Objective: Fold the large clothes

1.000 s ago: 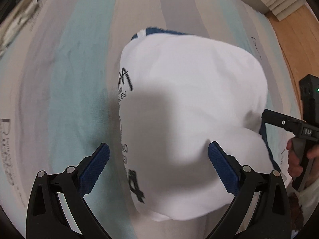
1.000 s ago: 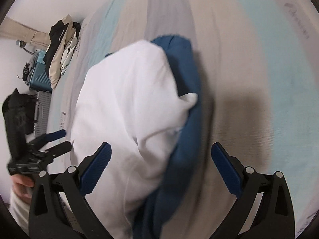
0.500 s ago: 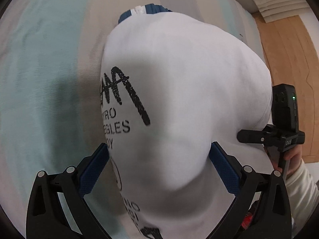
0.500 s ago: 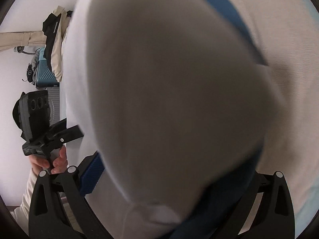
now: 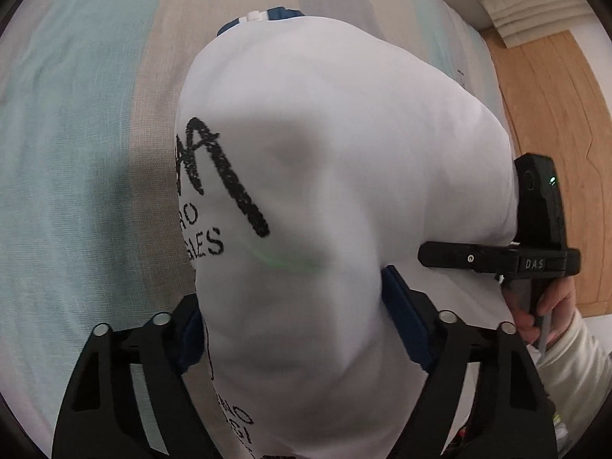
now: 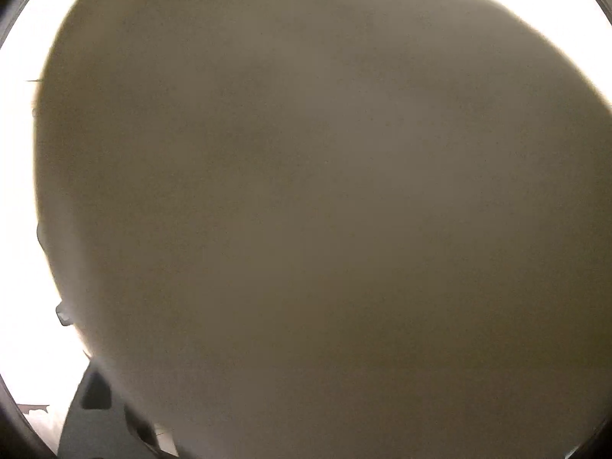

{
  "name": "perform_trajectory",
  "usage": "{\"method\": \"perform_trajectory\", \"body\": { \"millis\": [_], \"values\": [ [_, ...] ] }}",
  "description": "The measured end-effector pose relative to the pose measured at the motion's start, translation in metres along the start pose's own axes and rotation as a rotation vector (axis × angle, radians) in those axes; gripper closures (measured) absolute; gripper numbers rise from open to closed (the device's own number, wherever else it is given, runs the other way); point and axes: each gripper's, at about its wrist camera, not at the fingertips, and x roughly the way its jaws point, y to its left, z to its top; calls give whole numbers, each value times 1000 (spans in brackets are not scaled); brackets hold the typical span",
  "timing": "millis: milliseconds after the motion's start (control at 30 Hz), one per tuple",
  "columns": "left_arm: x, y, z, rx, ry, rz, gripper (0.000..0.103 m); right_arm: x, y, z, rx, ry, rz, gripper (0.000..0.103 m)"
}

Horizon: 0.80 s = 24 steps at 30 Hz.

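Both grippers have dropped onto the white shirt (image 5: 336, 160) on the striped bed (image 5: 76, 153); the left gripper (image 5: 290, 329) is closing around a bunched fold, the right gripper (image 5: 455, 258) closing too, its grasp hidden by cloth. Folding looks partly done, a fold still to lay

White shirt (image 5: 344, 145) with black lettering and blue trim lies on teal-and-beige striped bedding (image 5: 76, 114).

White cloth (image 6: 325, 210) smothers right wrist view — right hand-held gripper's fingertips hidden.
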Motion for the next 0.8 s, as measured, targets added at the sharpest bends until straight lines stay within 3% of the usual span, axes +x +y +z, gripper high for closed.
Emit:
{"method": "perform_trajectory", "body": {
  "millis": [100,233,800],
  "values": [
    [0,-4,3,1,-5,7,37,1,3,-1,3,-10,10,56],
    [-2,-16,1,34,-31,48,48,0,10,-8,-8,-54,-6,62],
    [-30,-61,-15,103,-112,141,62,-17,55,-42,-65,-193,-60,81]
  ]
}}
